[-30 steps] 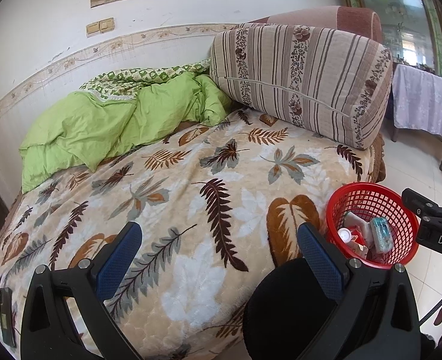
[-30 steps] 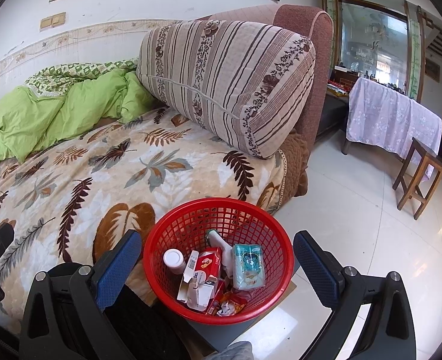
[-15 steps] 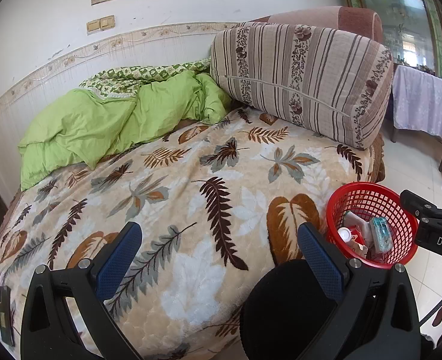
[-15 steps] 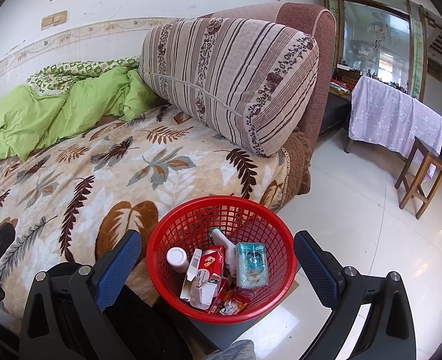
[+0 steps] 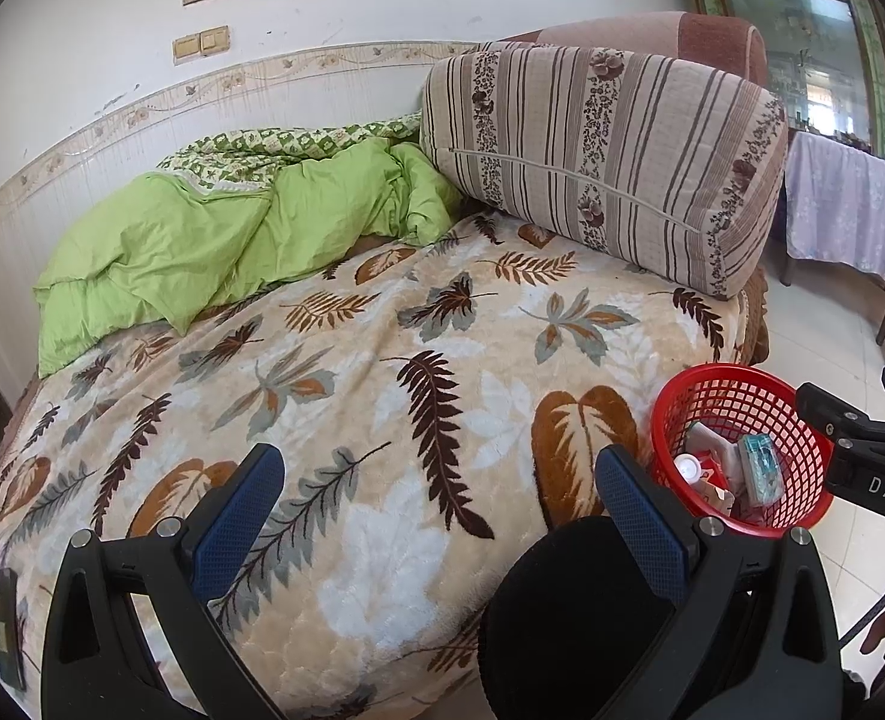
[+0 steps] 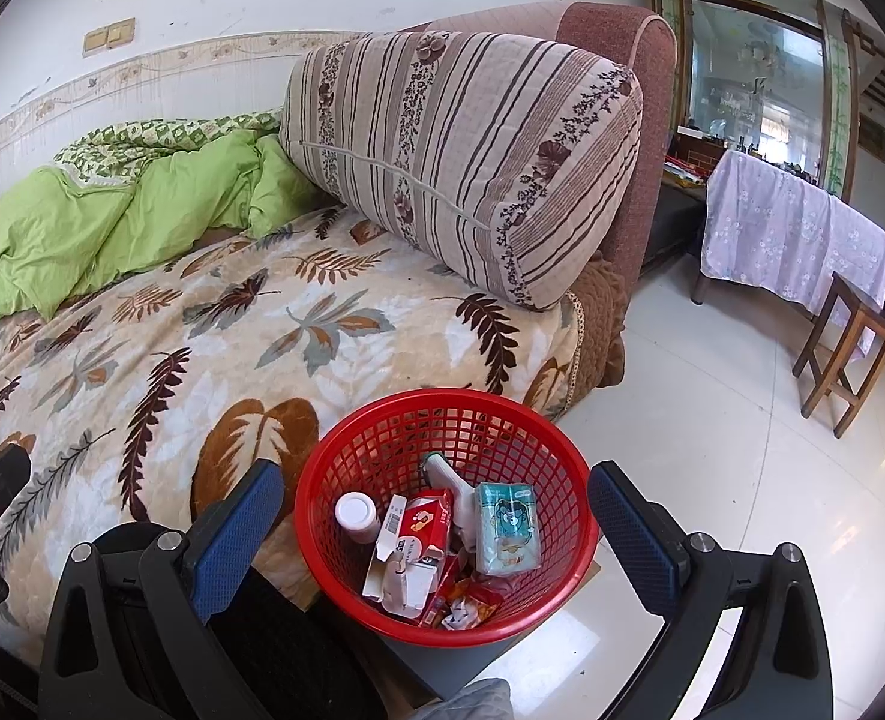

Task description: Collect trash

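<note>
— Trash sits where?
— Inside the red basket (image 6: 446,516) at 6 o'clock in the right wrist view: a white-capped bottle (image 6: 356,515), a red carton (image 6: 416,540), a teal tissue pack (image 6: 505,528).
— And the right gripper (image 6: 436,525)?
— Hovering over the basket, jaws spread wide, holding nothing.
— The left gripper (image 5: 439,510)?
— Released too, above the leaf blanket (image 5: 346,372), basket at 3 o'clock.
— Any change?
— Both views have barely shifted; the trash lies as it did.

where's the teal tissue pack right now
In the right wrist view the teal tissue pack lies inside the red basket, on its right side next to the red and white carton, low between the open right gripper fingers.
</note>
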Demonstrator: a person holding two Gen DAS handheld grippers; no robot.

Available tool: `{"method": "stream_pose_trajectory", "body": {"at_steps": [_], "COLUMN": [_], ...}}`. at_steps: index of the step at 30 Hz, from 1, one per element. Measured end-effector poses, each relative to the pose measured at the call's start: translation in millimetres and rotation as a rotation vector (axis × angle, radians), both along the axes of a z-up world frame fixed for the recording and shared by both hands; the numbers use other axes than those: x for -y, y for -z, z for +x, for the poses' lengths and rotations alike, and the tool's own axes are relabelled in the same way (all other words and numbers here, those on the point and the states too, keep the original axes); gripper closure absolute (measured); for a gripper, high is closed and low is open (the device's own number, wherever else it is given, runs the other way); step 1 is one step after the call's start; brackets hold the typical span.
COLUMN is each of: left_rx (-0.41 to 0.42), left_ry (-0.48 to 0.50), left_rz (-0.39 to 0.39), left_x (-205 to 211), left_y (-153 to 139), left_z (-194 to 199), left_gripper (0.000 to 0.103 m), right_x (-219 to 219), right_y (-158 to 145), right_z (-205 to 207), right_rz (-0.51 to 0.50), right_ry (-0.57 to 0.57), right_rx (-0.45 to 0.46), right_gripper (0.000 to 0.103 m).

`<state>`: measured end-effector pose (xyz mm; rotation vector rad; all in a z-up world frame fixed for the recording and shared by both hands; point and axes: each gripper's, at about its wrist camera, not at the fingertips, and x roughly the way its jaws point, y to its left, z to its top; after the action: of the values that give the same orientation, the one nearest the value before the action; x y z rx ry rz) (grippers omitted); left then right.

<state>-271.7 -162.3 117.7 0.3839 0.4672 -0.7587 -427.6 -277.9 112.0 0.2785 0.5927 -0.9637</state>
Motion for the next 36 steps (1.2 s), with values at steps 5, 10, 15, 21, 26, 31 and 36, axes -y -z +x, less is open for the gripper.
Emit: {"method": "stream_pose_trajectory", "body": {"at_steps": [5, 10, 15, 21, 26, 31, 36], "left_rx": [-0.012, -0.056, -0.100, -0.166, -0.234, -0.278, -0.392], "left_ry": [0.004, 0.021, -0.008, -0.143, -0.333, -0.541, -0.668], "left_rz": [0.002, -0.007, -0.013, -0.048, -0.042, 0.035, 0.073], "left_x": [3, 4, -3, -37, -82, -120, -144], "left_y": [4, 7, 11, 12, 22, 54, 88], "left_z": [-5, -6, 14, 73, 144, 209, 259], "left_gripper": [0.000, 0.000, 0.000, 0.000, 0.000, 0.000, 0.000], "right_x": [4, 8, 13, 3, -22, -39, -51], "right_y": [4, 6, 6, -12, -9, 37, 87], "right_z": [5, 11, 36, 110, 208, 314, 397], "right_rz": [0.008, 0.015, 0.021, -0.021, 0.020, 0.137, 0.135], "right_ry": [-0.010, -0.017, -0.046, -0.212, -0.392, -0.508, -0.553], "right_rx": [-0.012, -0.019, -0.034, -0.028, -0.056, -0.146, -0.244], "right_gripper": [0.001, 0.001, 0.001, 0.001, 0.001, 0.001, 0.001]}}
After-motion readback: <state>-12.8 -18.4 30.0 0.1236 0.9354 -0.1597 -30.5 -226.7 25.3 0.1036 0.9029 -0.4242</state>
